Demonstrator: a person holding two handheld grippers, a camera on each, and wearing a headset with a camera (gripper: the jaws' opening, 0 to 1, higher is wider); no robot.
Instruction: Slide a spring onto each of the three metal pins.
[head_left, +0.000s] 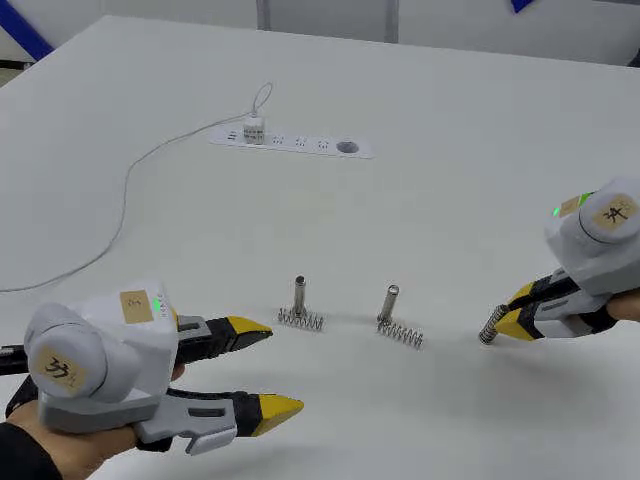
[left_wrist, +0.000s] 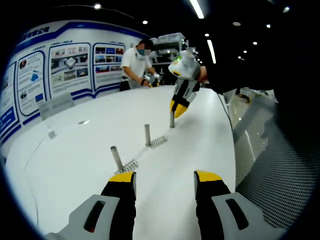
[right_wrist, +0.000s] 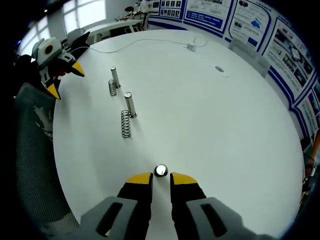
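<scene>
Two metal pins (head_left: 299, 296) (head_left: 389, 303) stand upright on the white table (head_left: 420, 210), each with a loose spring (head_left: 301, 320) (head_left: 401, 333) lying at its foot. In the right gripper view they are pin (right_wrist: 115, 76) with spring (right_wrist: 112, 87) and pin (right_wrist: 130, 105) with spring (right_wrist: 125, 123). To their right, my right gripper (head_left: 513, 312) is shut on a third spring (head_left: 491, 325) that sits around the third pin (right_wrist: 160, 171), whose shiny top shows between the tips. My left gripper (head_left: 268, 368) is open and holds nothing, just left of the pins.
A white power strip (head_left: 292, 143) with a plug (head_left: 254, 130) and a long cable (head_left: 125, 190) lies at the back of the table. A person (left_wrist: 135, 62) stands beyond the far end. The table edge (left_wrist: 231, 150) runs close on my side.
</scene>
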